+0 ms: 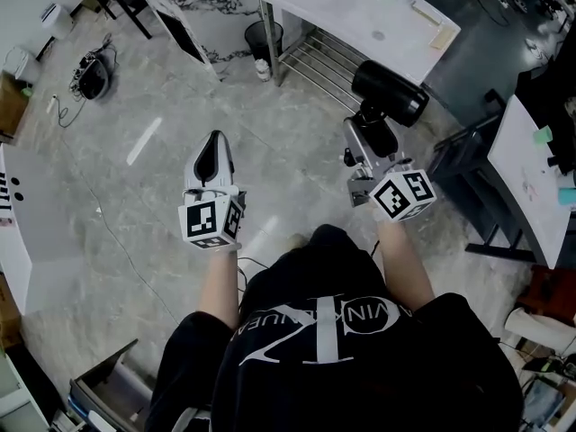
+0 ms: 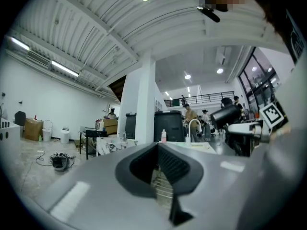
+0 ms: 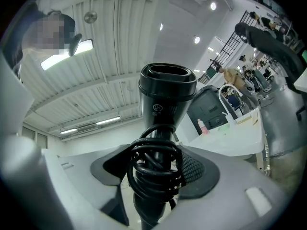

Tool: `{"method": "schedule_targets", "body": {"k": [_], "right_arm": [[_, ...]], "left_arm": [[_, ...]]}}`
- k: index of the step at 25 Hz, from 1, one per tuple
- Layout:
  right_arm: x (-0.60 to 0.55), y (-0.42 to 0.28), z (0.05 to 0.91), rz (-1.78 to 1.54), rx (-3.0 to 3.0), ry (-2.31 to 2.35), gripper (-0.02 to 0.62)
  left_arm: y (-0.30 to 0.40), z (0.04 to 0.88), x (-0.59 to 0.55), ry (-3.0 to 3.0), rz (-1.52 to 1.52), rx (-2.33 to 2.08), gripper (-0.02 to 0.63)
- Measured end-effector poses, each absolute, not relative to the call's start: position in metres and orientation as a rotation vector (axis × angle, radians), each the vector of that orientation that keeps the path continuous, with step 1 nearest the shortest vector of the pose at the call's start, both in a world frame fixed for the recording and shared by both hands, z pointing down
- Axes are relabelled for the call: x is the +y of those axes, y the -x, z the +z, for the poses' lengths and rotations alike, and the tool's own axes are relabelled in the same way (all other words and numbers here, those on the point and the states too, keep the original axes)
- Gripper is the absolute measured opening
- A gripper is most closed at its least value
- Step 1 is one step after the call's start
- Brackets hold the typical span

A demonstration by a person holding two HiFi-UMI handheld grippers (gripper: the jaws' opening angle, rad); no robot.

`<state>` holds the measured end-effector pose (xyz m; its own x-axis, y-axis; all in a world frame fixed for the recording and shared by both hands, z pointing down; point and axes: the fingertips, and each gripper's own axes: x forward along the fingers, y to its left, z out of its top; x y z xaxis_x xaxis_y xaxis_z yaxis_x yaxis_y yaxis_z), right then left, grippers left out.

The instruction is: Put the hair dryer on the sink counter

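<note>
We are holding both grippers out in front of our black printed T-shirt (image 1: 342, 349). Our left gripper (image 1: 213, 154) is pointing forward with its grey jaws pressed together, carrying nothing. Our right gripper (image 3: 156, 159) is clamping its jaws on the handle of the glossy black plastic hair dryer (image 3: 168, 92), where the black cord (image 3: 144, 176) is lying coiled around it. The barrel is pointing up and away from us. Below, the grey marble-patterned floor (image 1: 270, 142) is stretching ahead. Beyond the dryer, the white rectangular sink counter (image 1: 346, 12) is standing with its curved faucet (image 3: 224, 94).
</note>
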<state>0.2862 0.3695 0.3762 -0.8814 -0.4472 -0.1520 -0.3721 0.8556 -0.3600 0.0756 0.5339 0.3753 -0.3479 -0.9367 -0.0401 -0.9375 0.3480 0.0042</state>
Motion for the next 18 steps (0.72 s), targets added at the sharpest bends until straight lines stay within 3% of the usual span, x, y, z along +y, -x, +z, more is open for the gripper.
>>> {"method": "schedule_targets", "body": {"k": [18], "right_arm": [[0.257,-0.193,0.389,-0.529,2.811,0.675,0.307]], "left_arm": [[0.026,0.385,0.422,1.797,0.032,2.577,0.0]]}}
